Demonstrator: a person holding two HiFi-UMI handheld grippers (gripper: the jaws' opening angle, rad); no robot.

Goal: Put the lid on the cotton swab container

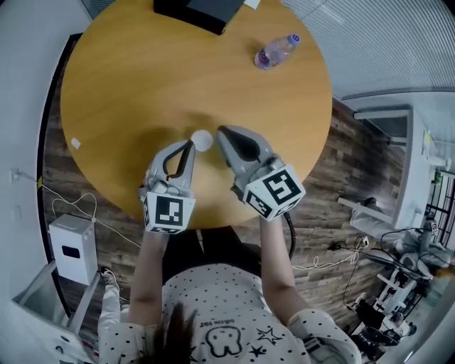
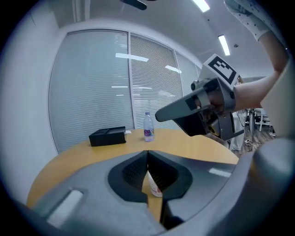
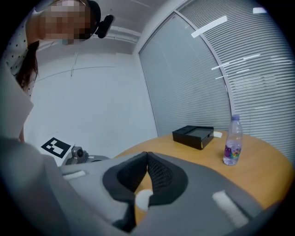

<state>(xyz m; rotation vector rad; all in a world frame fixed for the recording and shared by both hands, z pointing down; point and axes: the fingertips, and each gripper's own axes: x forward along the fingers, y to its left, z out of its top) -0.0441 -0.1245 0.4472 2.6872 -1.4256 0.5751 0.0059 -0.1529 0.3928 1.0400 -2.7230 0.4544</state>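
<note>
A small white round cotton swab container (image 1: 202, 140) stands on the round wooden table (image 1: 128, 78), near its front edge. I see it only from above, so I cannot tell whether its lid is on. My left gripper (image 1: 190, 145) points at it from the near left, jaws shut with nothing between them. In the left gripper view the container (image 2: 156, 186), white with a reddish label, shows through the gap below the closed tips (image 2: 147, 153). My right gripper (image 1: 221, 131) is shut and empty just right of the container; in its own view a white round top (image 3: 144, 198) shows below its tips (image 3: 147, 154).
A clear water bottle (image 1: 276, 51) with a purple label lies at the table's far right. A black box (image 1: 202, 11) sits at the far edge, and a small white scrap (image 1: 75, 143) at the left. A white box (image 1: 72, 249) and cables are on the floor.
</note>
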